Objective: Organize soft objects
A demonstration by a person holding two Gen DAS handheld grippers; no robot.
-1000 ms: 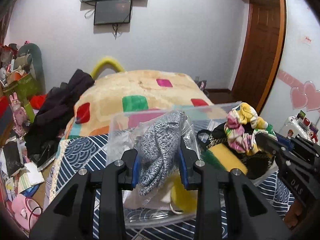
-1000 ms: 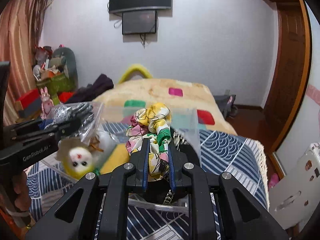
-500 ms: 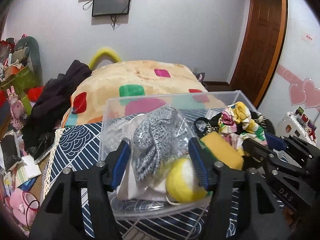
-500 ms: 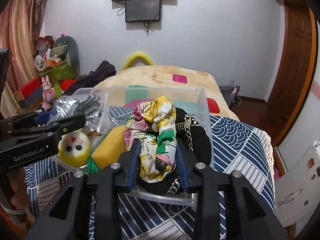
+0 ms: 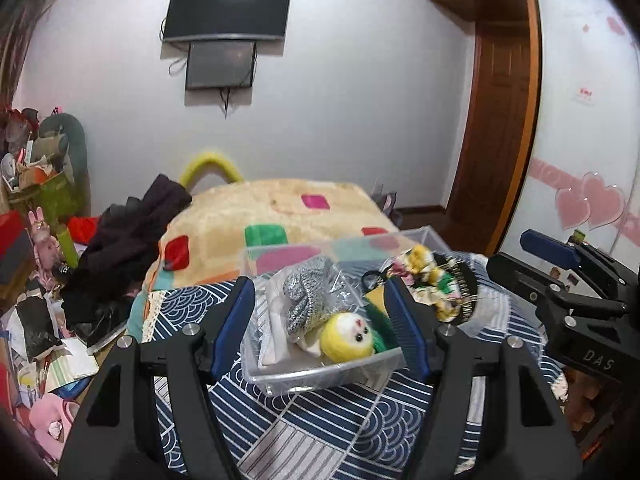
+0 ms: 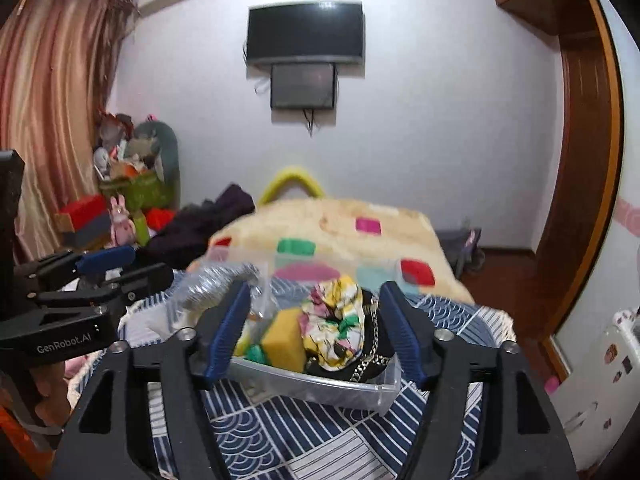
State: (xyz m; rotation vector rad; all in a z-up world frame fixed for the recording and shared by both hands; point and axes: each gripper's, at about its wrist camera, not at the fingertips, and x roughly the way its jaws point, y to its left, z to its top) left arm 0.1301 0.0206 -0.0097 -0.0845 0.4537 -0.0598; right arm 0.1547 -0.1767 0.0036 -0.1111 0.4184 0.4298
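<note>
Wall TV point(image 5: 228, 10), patchwork blanket point(image 5: 280, 208) (plush), dark clothes point(image 5: 128, 248) heaped beside.

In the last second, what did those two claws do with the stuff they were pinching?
Both let go. The left gripper opened and dropped the bagged gloves into the bin; the right gripper opened and released the scrunchie there too. Both then pulled back, open and empty. The bin, the yellow doll and the sponge stayed put.

A clear plastic bin point(image 5: 320, 376) on the bed holds a bagged grey knit point(image 5: 308, 300), yellow doll point(image 5: 348, 338), floral scrunchie point(image 6: 334, 322) and yellow sponge point(image 6: 282, 338).
</note>
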